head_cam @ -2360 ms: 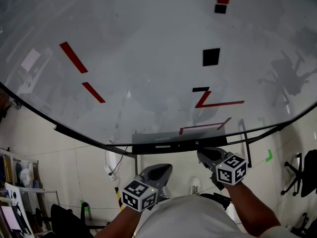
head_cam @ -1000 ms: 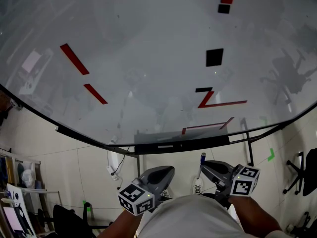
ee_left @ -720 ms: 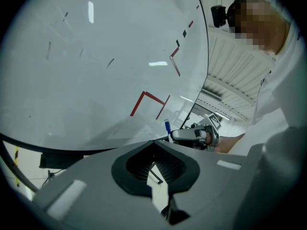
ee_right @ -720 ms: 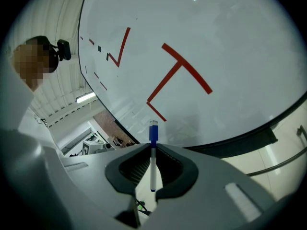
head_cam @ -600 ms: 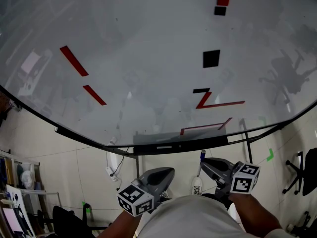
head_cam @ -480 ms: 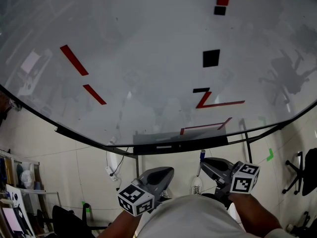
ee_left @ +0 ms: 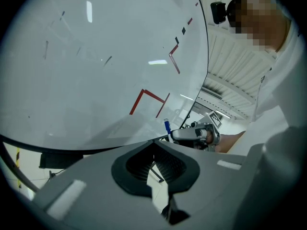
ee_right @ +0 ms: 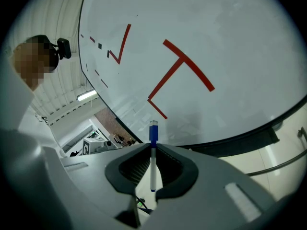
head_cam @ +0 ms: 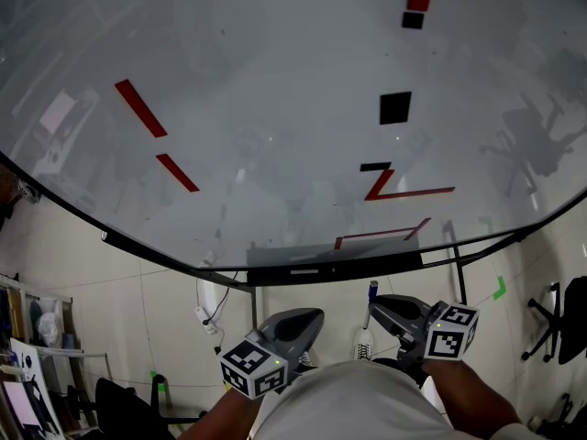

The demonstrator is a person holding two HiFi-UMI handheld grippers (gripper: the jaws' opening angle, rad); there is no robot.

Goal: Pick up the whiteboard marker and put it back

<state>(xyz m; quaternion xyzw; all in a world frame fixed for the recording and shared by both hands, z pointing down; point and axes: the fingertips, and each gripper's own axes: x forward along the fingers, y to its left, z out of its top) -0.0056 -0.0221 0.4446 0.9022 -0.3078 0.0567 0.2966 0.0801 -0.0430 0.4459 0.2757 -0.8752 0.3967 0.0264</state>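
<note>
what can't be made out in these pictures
- Head view: most of the whiteboard marker is hidden behind the right gripper; only its blue end shows.
- Right gripper view: any print on the marker is too small to read.
- Head view: what lies in the tray under the whiteboard is too small to tell.

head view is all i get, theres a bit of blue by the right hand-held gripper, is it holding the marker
Observer: Yes. In the right gripper view, the right hand-held gripper is shut on the whiteboard marker, and the marker's blue cap points toward the whiteboard.
Operator: and the left one, anything in it
Observer: No. In the left gripper view, the left hand-held gripper has its jaws together with nothing between them.
</note>
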